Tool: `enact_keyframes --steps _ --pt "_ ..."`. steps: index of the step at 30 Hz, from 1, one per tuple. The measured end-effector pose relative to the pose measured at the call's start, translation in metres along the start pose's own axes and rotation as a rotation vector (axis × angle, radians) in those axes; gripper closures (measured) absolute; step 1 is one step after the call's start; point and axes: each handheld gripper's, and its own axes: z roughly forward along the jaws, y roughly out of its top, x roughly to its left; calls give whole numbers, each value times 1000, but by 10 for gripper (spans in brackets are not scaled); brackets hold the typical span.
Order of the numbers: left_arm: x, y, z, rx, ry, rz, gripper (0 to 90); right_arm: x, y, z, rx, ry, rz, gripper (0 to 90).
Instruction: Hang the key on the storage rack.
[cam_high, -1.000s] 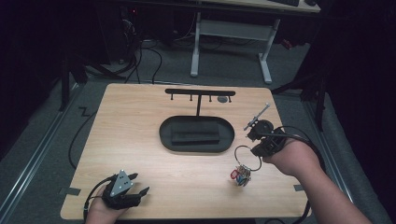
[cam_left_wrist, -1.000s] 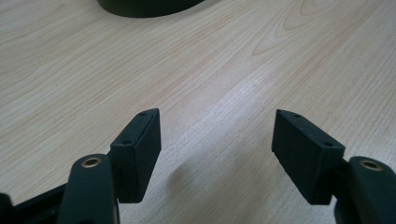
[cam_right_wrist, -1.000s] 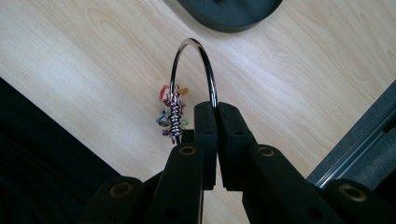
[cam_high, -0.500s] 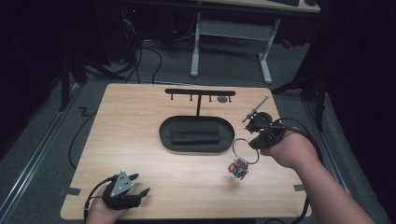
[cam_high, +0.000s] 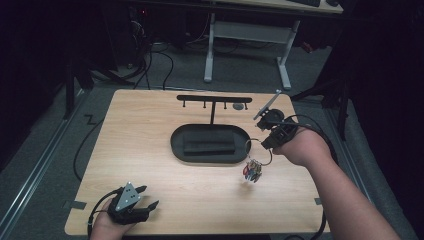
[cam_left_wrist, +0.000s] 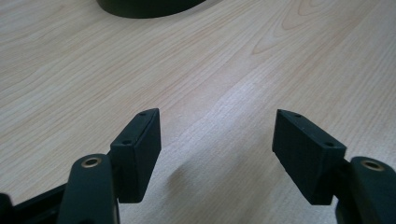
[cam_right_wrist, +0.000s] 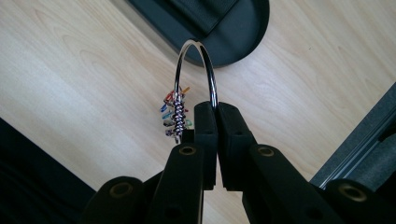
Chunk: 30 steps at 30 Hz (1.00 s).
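A large silver key ring (cam_right_wrist: 196, 70) is pinched between the jaws of my right gripper (cam_right_wrist: 217, 109), which is shut on it. From the ring (cam_high: 256, 146) hangs a bunch of small coloured pieces (cam_high: 252, 170) above the table, right of the black oval tray (cam_high: 176, 145). In the high view my right gripper (cam_high: 264, 143) is held just off the tray's right end. A black T-shaped stand (cam_high: 214, 99) with small hooks rises behind the tray. My left gripper (cam_high: 145, 198) rests at the table's front left, open with bare wood between its jaws (cam_left_wrist: 217, 140).
The wooden table (cam_high: 150, 120) ends at dark floor on all sides. A black block (cam_high: 210, 147) lies inside the tray. A white desk frame (cam_high: 245, 30) stands behind the table. Cables run on the floor at the left.
My right gripper has carried the key ring up and toward the tray's right end, lifting the hanging bunch off the wood. The left gripper has stayed put.
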Motion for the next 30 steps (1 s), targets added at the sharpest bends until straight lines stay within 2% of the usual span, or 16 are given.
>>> enact_keyframes --steps 1,2,7,9,13,18,22,23,25,30 --pt "0 0 0 0 0 -2 332 -2 3 0 -11 -1 -15 880" --pt "0 0 0 1 0 -4 332 -3 5 -2 -10 -5 -3 880" --pt "-2 1 0 -4 4 5 332 -9 12 -3 -30 -5 -21 880" --pt "-1 0 -2 -3 -4 -3 332 -14 17 -4 -49 -4 -4 880" --pt "-4 -1 -3 -6 -5 -4 332 -19 21 -4 -43 -7 13 880" --pt "-7 -3 -6 8 13 29 332 -25 22 -1 -54 -20 26 881" --pt "-4 -5 -8 3 15 0 334 -31 26 -1 -62 -17 25 881" --pt "-3 -6 -9 5 18 -5 335 -36 31 -2 -60 -23 26 881" --pt "-3 -6 -8 9 17 9 346 -39 38 -4 -61 -28 23 880" --pt "-4 -4 -4 15 10 14 348 -46 56 -2 -75 -27 34 881"
